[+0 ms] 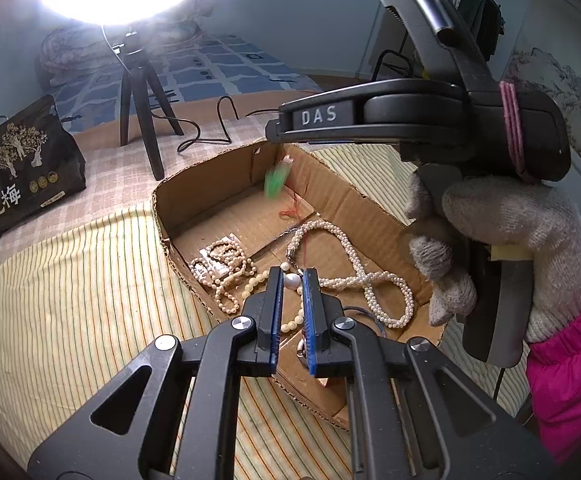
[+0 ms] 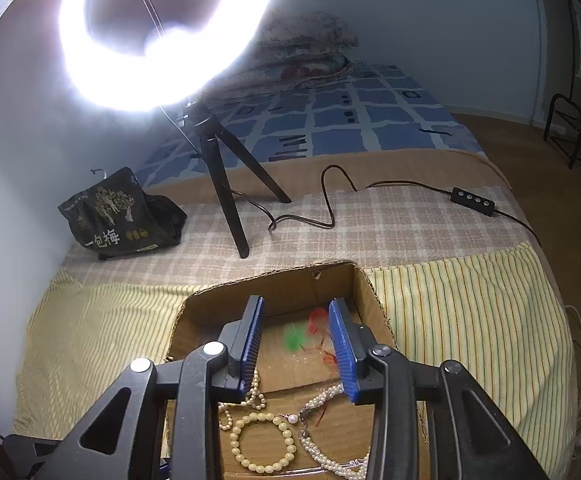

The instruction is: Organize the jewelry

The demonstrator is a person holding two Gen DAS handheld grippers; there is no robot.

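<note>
The shallow corrugated cardboard box point(image 2: 364, 280) on the striped cloth point(image 2: 470, 312) holds a twisted pearl rope point(image 1: 374, 280), a round cream bead bracelet point(image 2: 262, 442) and a blurred green tassel point(image 2: 292, 340). The left gripper point(image 1: 292, 282) is narrowly parted, nothing pinched; the right gripper point(image 2: 296, 316) is spread wide.

An open cardboard box point(image 1: 210, 184) lies on the striped cloth of the bed, flaps gone, jewelry loose on its floor. A woven pearl rope point(image 1: 370, 276) curls in a figure-eight near the right wall. A tangle of cream bead strands point(image 1: 226, 268) sits by the left wall. A ring of larger cream beads point(image 2: 262, 442) lies flat toward the near side, just beside a single pearl drop point(image 2: 292, 419). A blurred green tassel point(image 2: 293, 338) with red threads point(image 2: 317, 318) shows toward the far corner.
</note>
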